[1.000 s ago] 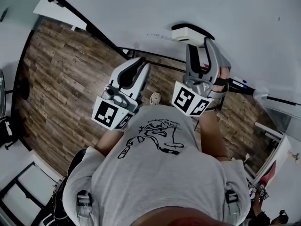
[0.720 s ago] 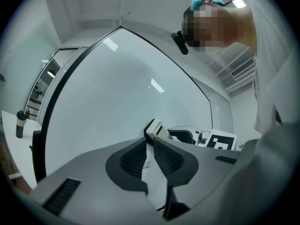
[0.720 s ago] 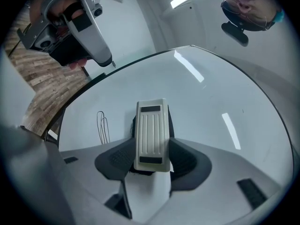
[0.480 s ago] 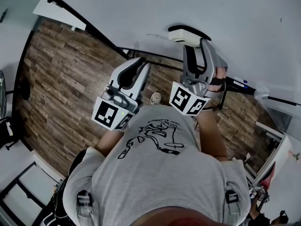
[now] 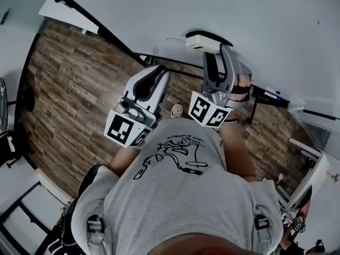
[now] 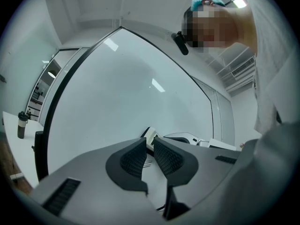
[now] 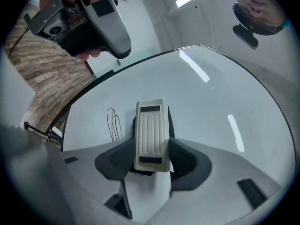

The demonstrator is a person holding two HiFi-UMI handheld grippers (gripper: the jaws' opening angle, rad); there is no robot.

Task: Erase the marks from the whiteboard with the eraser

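While the eraser (image 7: pixel 151 135) (cream, ribbed on its back) lay pressed to the whiteboard (image 7: pixel 215 111) near its dark-framed edge, thin looped marks (image 7: pixel 112 123) stood just beside it. The right gripper (image 7: pixel 152 157) had its fingers clamped on the eraser's sides. The left gripper (image 6: pixel 150 154) had its fingers almost together, nothing between them.

The eraser (image 5: pixel 204 41) lies against the whiteboard (image 5: pixel 159 15) near its lower edge, between the jaws of the right gripper (image 5: pixel 217 57), and the marks (image 7: pixel 112 123) sit on the whiteboard just left of the eraser. The left gripper (image 5: pixel 155 77) is left of the right gripper, below the whiteboard's lower edge in the head view and above the floor (image 5: pixel 69 84).
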